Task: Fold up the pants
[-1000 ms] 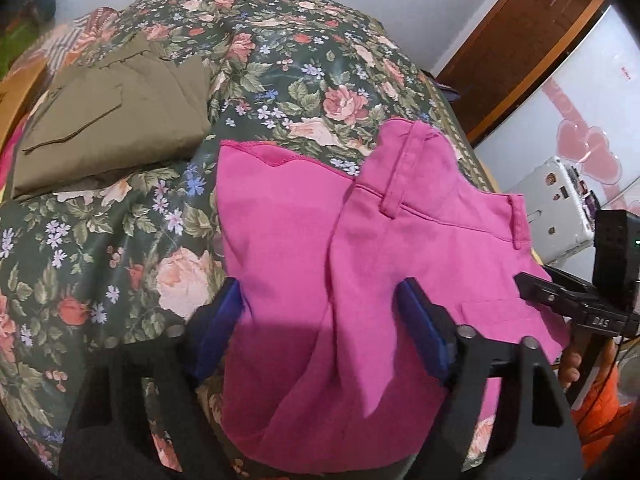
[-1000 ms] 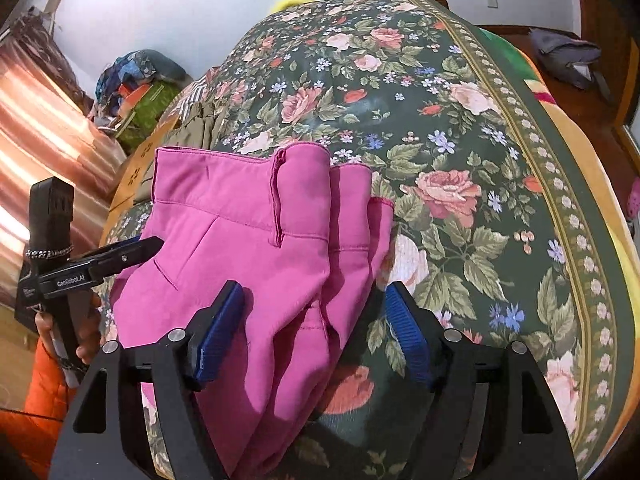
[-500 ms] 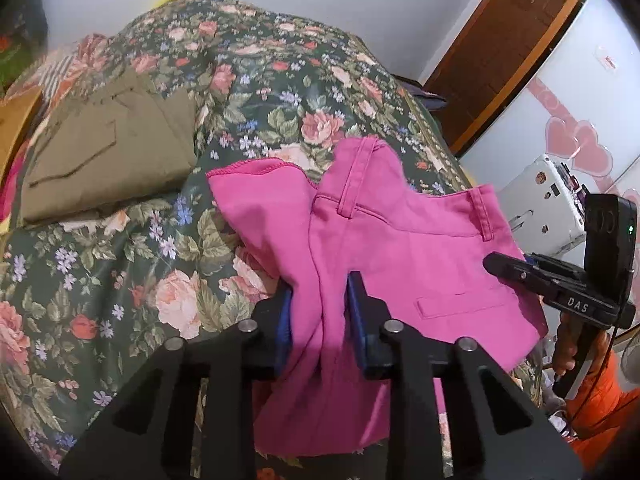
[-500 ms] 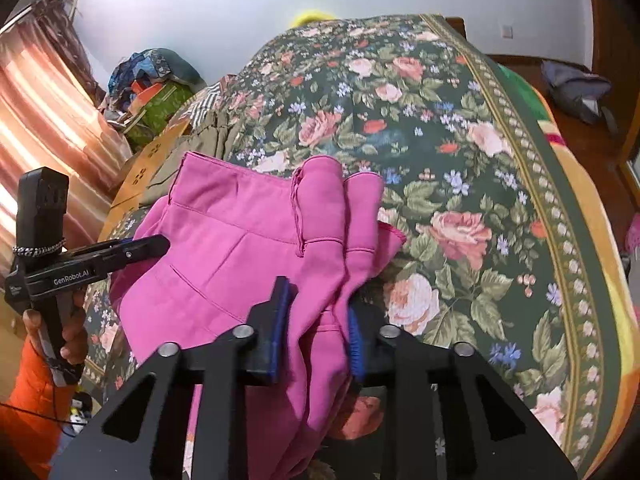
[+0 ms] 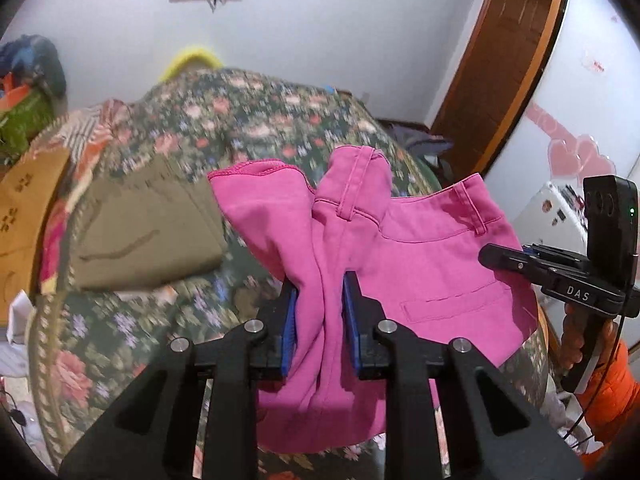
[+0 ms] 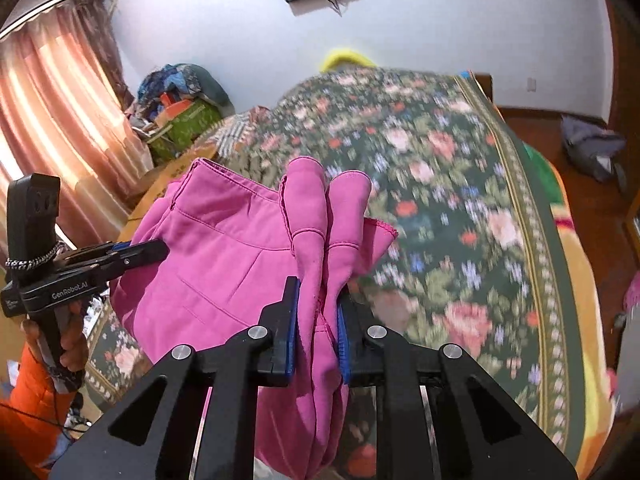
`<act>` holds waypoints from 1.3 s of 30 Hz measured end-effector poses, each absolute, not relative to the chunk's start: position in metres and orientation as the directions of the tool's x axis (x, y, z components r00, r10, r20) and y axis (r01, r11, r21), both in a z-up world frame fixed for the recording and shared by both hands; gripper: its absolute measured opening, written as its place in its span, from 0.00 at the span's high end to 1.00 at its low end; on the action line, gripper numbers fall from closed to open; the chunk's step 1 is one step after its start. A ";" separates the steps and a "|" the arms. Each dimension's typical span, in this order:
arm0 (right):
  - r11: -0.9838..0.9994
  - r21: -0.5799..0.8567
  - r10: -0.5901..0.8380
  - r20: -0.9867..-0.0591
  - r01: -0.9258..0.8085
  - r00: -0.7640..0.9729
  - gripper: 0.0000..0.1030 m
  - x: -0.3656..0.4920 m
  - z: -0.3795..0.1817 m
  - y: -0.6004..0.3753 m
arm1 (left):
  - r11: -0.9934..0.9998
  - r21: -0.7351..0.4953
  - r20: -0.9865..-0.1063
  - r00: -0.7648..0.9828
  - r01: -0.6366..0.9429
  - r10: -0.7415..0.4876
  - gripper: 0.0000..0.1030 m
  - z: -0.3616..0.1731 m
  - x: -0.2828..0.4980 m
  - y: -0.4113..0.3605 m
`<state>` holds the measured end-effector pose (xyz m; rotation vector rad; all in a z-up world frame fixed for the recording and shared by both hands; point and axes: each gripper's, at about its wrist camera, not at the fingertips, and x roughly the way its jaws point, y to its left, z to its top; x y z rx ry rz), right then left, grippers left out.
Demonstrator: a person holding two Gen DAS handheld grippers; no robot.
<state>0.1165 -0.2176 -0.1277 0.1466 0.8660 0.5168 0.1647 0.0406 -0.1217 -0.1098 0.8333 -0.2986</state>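
Mid-fold: left gripper (image 5: pixel 319 322) and right gripper (image 6: pixel 316 326) each clench bunched pink pants (image 5: pixel 420 264), raised over the bed's (image 6: pixel 460 184) near edge; laying flat remains.

Pink pants (image 5: pixel 420 248), bunched and lifted above floral bed (image 5: pixel 260 120); waistband with belt loops at far edge, welt pocket at right, fabric pinched into vertical folds, lower part hanging.
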 end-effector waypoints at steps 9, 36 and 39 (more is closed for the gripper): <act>0.832 0.288 0.541 -0.613 -0.474 0.576 0.86 0.158 -0.089 -0.176 | 0.976 -0.153 -0.648 0.730 0.156 -0.218 0.79 -0.082 0.190 0.085; 0.757 0.270 0.592 -0.670 -0.596 0.448 0.86 0.304 -0.136 -0.001 | 0.987 -0.118 -0.728 0.685 -0.107 -0.013 0.79 -0.168 0.315 0.256; 0.758 0.279 0.577 -0.709 -0.590 0.405 0.86 0.318 -0.158 0.013 | 0.980 -0.151 -0.762 0.647 -0.132 -0.030 0.79 -0.194 0.325 0.269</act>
